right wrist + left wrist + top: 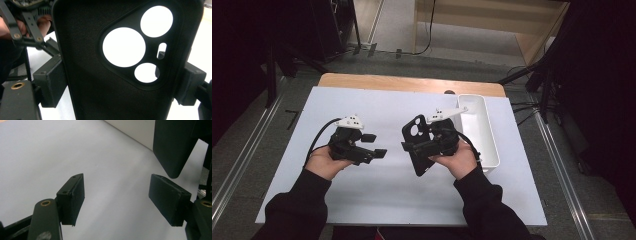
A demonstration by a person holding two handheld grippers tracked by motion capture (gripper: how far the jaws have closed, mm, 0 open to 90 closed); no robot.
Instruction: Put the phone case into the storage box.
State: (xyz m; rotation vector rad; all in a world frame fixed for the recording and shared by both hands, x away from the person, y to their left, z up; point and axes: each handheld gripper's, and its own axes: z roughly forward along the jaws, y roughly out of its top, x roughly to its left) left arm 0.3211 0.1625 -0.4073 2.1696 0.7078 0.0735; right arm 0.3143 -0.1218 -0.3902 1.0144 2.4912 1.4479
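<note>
A black phone case (414,131) with round camera cutouts stands upright above the white mat, and my right gripper (417,146) is shut on its two long edges. In the right gripper view the pads (51,83) press the case (82,75) from both sides. My left gripper (376,145) hovers to the left of the case, apart from it, held open with nothing between its fingers. In the left gripper view the left gripper (117,192) has only white mat in its gap, and a corner of the case (175,145) hangs at the upper right.
A long white tray (492,145) lies along the right side of the white mat (387,200), just behind the right hand. A strip of wooden tabletop (412,82) runs along the far edge. Dark floor and metal rails flank the table.
</note>
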